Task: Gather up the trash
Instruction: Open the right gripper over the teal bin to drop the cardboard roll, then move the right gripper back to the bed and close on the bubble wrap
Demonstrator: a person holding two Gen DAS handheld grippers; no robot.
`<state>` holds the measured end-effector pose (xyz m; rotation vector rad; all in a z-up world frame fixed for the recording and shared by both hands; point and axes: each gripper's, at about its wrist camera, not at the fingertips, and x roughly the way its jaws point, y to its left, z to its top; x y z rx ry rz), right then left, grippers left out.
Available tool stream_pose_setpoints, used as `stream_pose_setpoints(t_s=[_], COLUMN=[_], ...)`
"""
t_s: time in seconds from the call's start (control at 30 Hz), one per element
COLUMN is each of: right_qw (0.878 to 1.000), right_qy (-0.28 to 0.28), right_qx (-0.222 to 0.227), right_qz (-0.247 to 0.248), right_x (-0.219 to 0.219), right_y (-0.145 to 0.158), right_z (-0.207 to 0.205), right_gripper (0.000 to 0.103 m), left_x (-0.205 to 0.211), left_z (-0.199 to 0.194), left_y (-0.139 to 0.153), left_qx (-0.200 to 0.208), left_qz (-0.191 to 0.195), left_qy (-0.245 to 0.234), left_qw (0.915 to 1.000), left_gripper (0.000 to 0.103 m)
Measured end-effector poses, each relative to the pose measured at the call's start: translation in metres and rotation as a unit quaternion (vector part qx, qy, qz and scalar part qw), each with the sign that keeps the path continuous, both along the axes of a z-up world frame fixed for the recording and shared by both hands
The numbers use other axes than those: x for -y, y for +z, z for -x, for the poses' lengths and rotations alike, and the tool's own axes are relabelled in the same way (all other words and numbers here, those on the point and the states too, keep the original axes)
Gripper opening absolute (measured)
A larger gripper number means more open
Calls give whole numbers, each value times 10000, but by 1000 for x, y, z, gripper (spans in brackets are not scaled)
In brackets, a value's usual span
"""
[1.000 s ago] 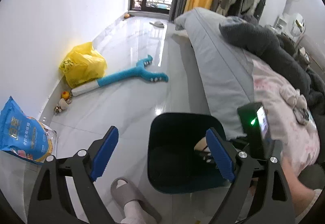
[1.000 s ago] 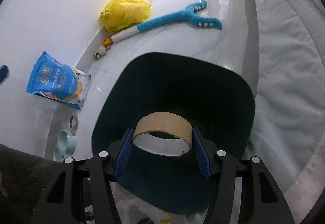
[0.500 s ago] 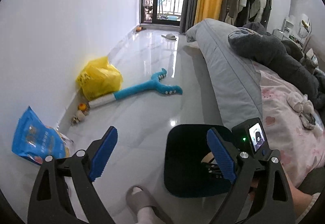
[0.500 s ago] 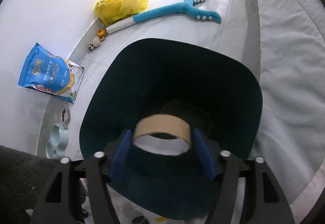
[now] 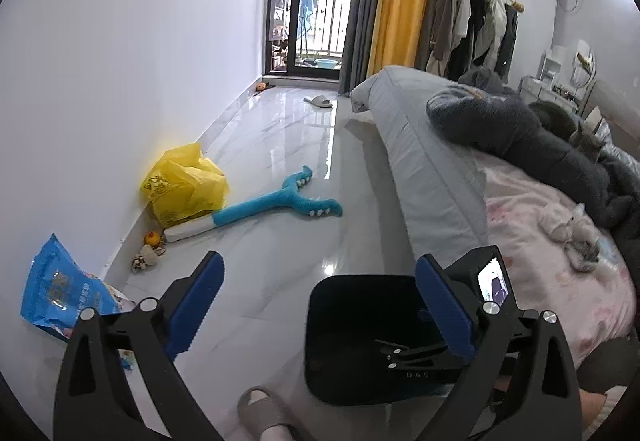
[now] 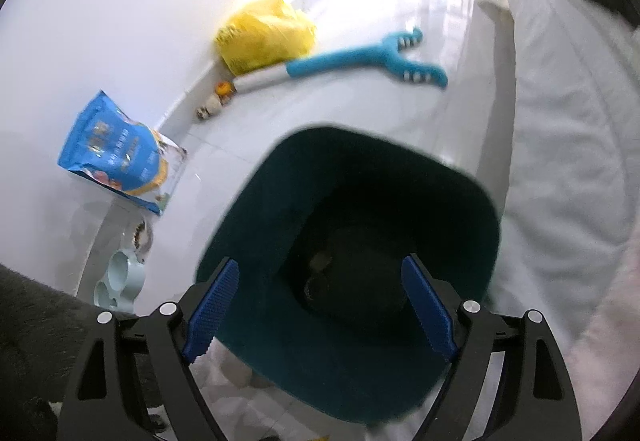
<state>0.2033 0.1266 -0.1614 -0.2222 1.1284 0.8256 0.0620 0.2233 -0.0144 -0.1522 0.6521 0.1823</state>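
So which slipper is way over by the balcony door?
The pale slipper lying alone on the shiny floor, close to the grey curtain. The other, a grey slipper, is on a foot right beneath the left gripper.

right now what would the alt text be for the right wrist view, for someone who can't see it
The open right gripper hangs empty over a dark teal bin on a glossy white floor, its jaws having just been opening. Beyond lie a blue plush toy, a yellow bag and a blue pouch.

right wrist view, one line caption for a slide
Open right gripper above the dark bin, nothing between its jaws.
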Motion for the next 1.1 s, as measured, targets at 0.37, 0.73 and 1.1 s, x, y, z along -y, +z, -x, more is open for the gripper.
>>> stream_pose_setpoints(t_s=[0.37, 0.73, 1.1], right_qw=[9962, 9873, 9779], right_qy=[-139, -501, -877], right_qx=[721, 1286, 1752], right_qz=[-476, -782, -724], right_x=[47, 116, 189], right_y=[64, 108, 129], right_z=[2, 3, 6], right_gripper=[85, 85, 86], left_x=[39, 86, 142], left_z=[-13, -35, -55], left_y=[19, 23, 22], left_qx=[283, 326, 326], left_qz=[-116, 61, 85], left_qy=[-268, -626, -976], left_qw=[9992, 9975, 9947], left_gripper=[98, 98, 98])
